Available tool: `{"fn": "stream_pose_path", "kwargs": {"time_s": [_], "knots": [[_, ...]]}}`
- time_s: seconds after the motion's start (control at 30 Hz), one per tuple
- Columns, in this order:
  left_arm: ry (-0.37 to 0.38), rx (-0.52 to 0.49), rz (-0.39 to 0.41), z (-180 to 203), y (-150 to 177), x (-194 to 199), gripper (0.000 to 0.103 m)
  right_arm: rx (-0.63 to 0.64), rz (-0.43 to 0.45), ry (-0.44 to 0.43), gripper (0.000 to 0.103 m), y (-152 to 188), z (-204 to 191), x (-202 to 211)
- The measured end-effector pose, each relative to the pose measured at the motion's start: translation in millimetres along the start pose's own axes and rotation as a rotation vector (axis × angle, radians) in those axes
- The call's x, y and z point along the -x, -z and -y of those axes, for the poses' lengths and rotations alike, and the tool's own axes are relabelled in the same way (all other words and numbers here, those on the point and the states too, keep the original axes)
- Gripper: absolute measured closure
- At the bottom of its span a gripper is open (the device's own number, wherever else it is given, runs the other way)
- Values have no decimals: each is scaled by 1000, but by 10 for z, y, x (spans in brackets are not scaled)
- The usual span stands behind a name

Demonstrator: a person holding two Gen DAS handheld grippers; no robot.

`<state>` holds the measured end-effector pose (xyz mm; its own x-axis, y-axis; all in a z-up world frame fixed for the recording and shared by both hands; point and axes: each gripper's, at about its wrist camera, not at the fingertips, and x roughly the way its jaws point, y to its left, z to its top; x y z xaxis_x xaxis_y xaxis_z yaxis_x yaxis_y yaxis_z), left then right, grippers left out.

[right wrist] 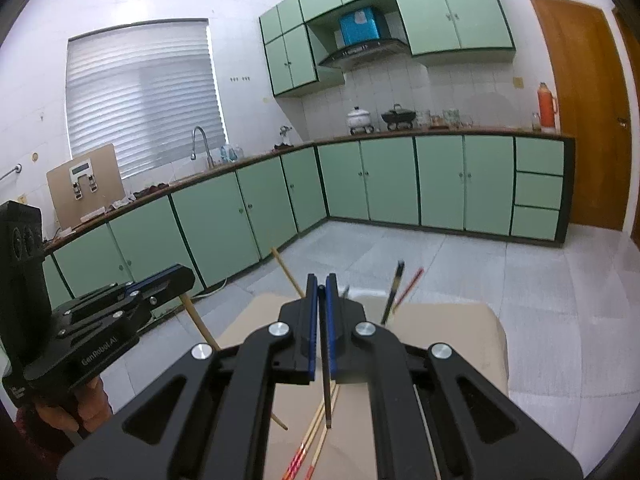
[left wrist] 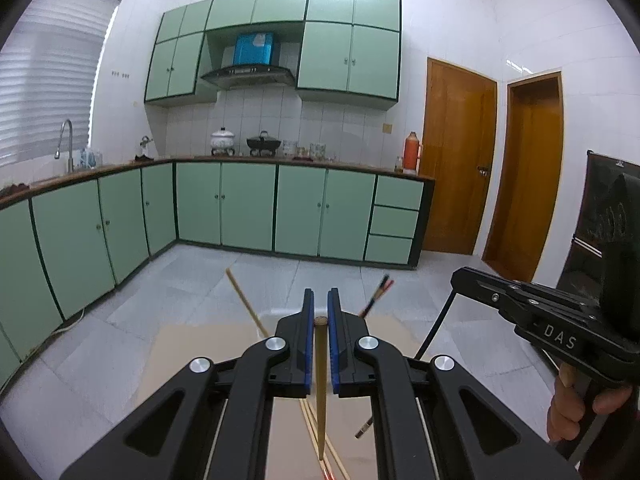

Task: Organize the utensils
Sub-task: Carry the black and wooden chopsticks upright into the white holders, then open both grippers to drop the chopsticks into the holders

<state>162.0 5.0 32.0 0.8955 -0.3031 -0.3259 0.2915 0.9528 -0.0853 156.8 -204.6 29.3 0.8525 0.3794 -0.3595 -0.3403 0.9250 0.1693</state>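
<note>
One chopstick pinched in each tool, above the desk.
Tan wooden chopstick (left wrist: 321, 380) is clamped near its butt by the left tool (left wrist: 319, 344); dark slim chopstick (right wrist: 326, 376) is clamped by the right tool (right wrist: 321, 332). More loose chopsticks (right wrist: 316, 440) are seen lying on the beige desk (right wrist: 452, 344) below.

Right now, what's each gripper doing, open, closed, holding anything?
Left gripper: closed on a tan wooden chopstick.
Right gripper: closed on a dark chopstick.
</note>
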Motion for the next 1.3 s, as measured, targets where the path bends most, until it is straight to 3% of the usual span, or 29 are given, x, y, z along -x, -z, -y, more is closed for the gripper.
{"fn": "stream_pose_path", "kwargs": {"time_s": [0.43,0.63,0.87,1.1,1.3], "knots": [[-19,-25,113,-16,-838,-302,97,37,116,3,100,-905,90,-170],[-46,-53,149,-1,-1066,-571,97,55,140,41,100,-1193,166,-432],[-65,-38,107,-53,-985,-1071,97,61,113,83,100,-1108,322,-835],[-93,-17,-10,-177,-628,-1588,97,13,37,90,100,-784,556,-1234],[-96,-2,-98,-266,-379,-1778,95,-18,-30,71,96,-534,595,-1374]]}}
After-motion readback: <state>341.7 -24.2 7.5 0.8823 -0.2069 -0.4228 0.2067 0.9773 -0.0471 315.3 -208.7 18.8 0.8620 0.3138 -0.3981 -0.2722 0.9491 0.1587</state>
